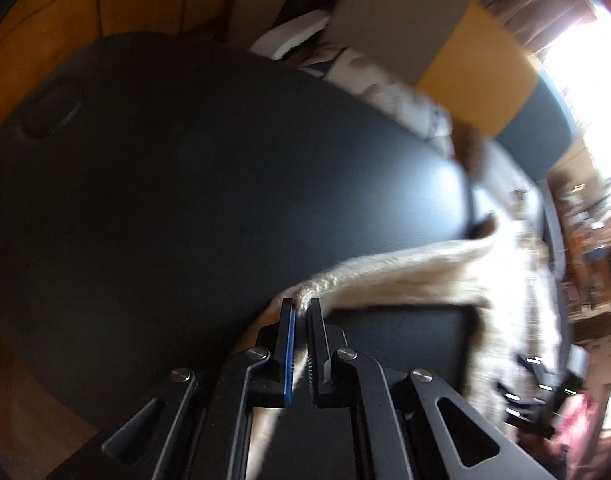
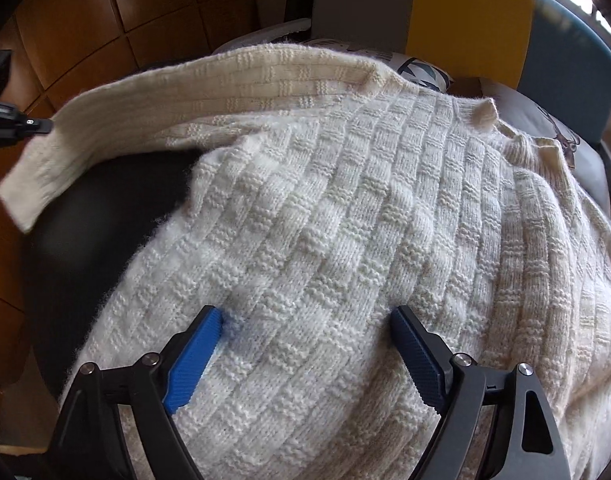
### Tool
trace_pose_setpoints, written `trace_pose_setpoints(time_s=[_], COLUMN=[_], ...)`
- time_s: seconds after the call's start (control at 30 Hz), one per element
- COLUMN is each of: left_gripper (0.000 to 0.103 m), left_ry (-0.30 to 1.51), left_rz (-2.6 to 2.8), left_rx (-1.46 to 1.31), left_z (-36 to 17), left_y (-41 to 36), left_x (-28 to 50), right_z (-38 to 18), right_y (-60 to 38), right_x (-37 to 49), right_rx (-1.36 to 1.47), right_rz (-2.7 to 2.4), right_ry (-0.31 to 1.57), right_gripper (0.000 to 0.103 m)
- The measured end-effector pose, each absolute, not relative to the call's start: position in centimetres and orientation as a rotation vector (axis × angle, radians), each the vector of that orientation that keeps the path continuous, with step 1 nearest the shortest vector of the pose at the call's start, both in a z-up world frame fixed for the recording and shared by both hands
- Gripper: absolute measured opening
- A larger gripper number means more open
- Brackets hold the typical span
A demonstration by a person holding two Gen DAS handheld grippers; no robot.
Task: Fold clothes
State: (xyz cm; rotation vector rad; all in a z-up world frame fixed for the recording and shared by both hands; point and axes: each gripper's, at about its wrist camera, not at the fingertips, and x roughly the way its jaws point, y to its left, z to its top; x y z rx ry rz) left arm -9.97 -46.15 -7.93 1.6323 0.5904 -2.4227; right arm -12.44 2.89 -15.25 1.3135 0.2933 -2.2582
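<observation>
The right tool point(image 2: 307, 322) hangs wide open just above the body of a cream knitted sweater point(image 2: 345, 220), gripping nothing. The sweater lies spread over the dark worktop point(image 2: 105, 216). The left tool point(image 1: 301, 306) is pinched closed on the cuff of its sleeve point(image 2: 117, 120), stretched out to the left.

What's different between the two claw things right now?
The left gripper is shut on the sleeve of the cream sweater; the right gripper is open, holding nothing. The left one lifts the sleeve above the dark table; the right one sits with its fingers spread over the sweater's body. Both have dark arms and blue ribbed pads.
</observation>
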Motion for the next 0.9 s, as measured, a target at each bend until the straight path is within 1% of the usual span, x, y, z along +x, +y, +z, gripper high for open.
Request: trace_pose_setpoints(time_s=[0.1, 0.13, 0.23, 0.37, 0.53, 0.63, 0.8, 0.83, 0.9], left_gripper=[0.006, 0.007, 0.015, 0.016, 0.016, 0.016, 0.016, 0.016, 0.016], left_ry=[0.478, 0.471, 0.466, 0.32, 0.355, 0.453, 0.694, 0.708, 0.683], left_rz=[-2.337, -2.323, -2.339, -2.329, -2.353, -2.3, -2.228, -2.212, -2.257], left_rx=[1.7, 1.705, 1.61, 1.449, 1.397, 1.381, 1.317, 1.314, 1.292], left_z=[-10.5, -10.7, -9.4, -7.3, -8.6, -10.5, -12.4, -12.6, -12.4], left_y=[-47.0, -47.3, -48.3, -48.8, -49.1, -50.1, -52.5, -52.8, -52.8], left_x=[-11.9, -12.1, -11.2, -8.0, -4.2, -3.0, -0.8, -0.9, -2.1], right_z=[-15.3, -15.3, -15.0, -13.0, -10.1, -8.4, -8.5, -8.9, -9.8], right_y=[2.8, 2.8, 2.9, 1.2, -2.3, -4.6, -10.4, -11.5, -13.2], right_x=[-12.5, -12.6, -12.8, -13.9, -15.8, -17.1, -19.9, -20.5, -21.6], right_rx=[1.317, 1.318, 1.319, 1.265, 1.158, 1.099, 1.073, 1.079, 1.105], right_rz=[-2.256, -2.254, -2.236, -2.214, -2.204, -2.194, -2.157, -2.153, -2.146], right_ry=[0.295, 0.299, 0.306, 0.31, 0.316, 0.328, 0.43, 0.463, 0.503], right_gripper=[0.091, 0.091, 0.091, 0.086, 0.086, 0.086, 0.085, 0.085, 0.081])
